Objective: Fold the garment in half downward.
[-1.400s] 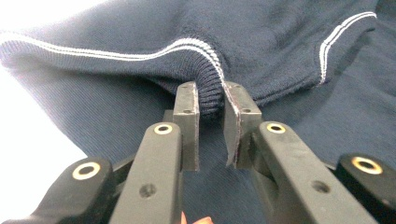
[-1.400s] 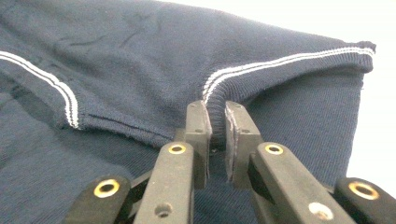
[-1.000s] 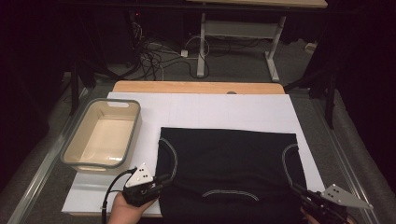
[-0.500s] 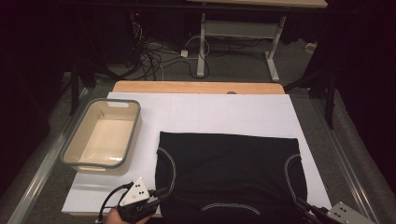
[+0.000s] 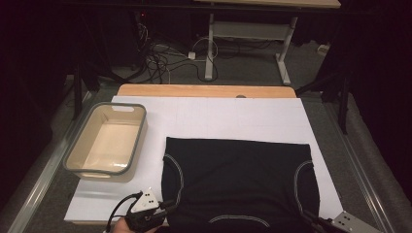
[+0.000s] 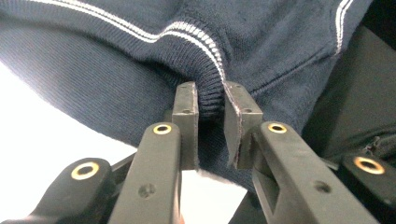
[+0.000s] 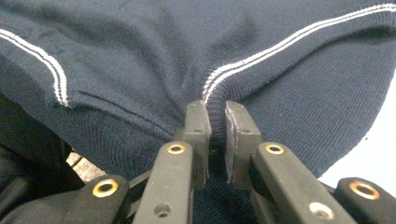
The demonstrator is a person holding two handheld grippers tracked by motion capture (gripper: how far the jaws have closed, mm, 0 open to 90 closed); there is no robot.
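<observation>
A dark navy knitted garment (image 5: 238, 179) with white trim lies flat on the white board (image 5: 228, 116), its near part at the front edge. My left gripper (image 5: 167, 208) sits at its near left corner. In the left gripper view this gripper (image 6: 211, 93) is shut on a bunched ribbed edge of the garment (image 6: 261, 42). My right gripper (image 5: 311, 219) is at the near right corner. In the right gripper view it (image 7: 216, 112) pinches the striped edge of the garment (image 7: 154, 51).
A beige tub with a grey rim (image 5: 119, 104) stands on the board's left side, apart from the garment. A wooden table edge (image 5: 204, 91) runs along the back. Behind it, desk legs (image 5: 210, 48) and cables lie on the floor.
Both grippers have shifted toward the near edge of the table, drawing the garment with them. Its far edge now lies a little nearer.
</observation>
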